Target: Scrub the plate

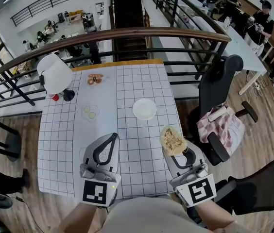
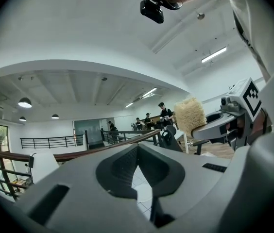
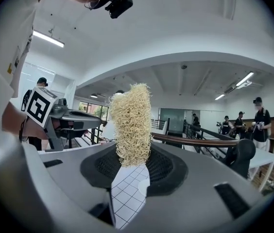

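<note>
A round white plate (image 1: 144,108) lies on the grid-patterned tablecloth (image 1: 132,81), right of the middle. My right gripper (image 1: 177,152) hovers at the table's near right edge, short of the plate, shut on a tan fibrous scrubber (image 1: 172,140). In the right gripper view the scrubber (image 3: 132,125) stands upright between the jaws of my right gripper (image 3: 132,161), and the plate (image 3: 144,186) shows below it. My left gripper (image 1: 113,136) is near the front edge, left of the plate, shut on nothing. The left gripper view shows that gripper (image 2: 138,154) with its jaws together, and the scrubber (image 2: 190,116) to the right.
A white lamp (image 1: 54,73) and a red cup (image 1: 55,97) stand at the table's far left. A small dish of food (image 1: 94,79) and a clear dish with green slices (image 1: 90,112) lie left of the plate. An office chair with a cloth (image 1: 222,125) stands to the right, and a railing (image 1: 127,33) runs behind.
</note>
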A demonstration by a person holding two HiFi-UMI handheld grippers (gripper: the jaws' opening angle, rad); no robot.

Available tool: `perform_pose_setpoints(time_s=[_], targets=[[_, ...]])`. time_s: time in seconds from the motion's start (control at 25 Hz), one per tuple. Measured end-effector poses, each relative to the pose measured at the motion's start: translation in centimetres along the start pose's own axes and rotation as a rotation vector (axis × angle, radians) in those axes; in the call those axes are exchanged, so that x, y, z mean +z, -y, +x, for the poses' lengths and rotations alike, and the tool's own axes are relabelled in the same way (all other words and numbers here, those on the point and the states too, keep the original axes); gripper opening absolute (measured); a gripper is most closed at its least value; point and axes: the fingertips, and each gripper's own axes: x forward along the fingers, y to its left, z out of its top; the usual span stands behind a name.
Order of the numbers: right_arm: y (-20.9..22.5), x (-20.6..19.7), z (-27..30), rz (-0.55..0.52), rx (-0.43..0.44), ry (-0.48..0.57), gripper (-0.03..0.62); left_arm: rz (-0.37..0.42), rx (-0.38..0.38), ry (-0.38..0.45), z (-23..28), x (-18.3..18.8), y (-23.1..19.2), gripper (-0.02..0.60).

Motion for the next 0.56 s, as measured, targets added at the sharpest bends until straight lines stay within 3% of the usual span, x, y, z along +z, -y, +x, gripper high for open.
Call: perform_pose_setpoints(time_s=[0.56], targets=[[-0.54, 1.06, -0.14, -0.007, -0.03, 0.025, 0.13, -0.074, -0.056, 0.003, 0.03, 0.22, 0.96, 0.012]])
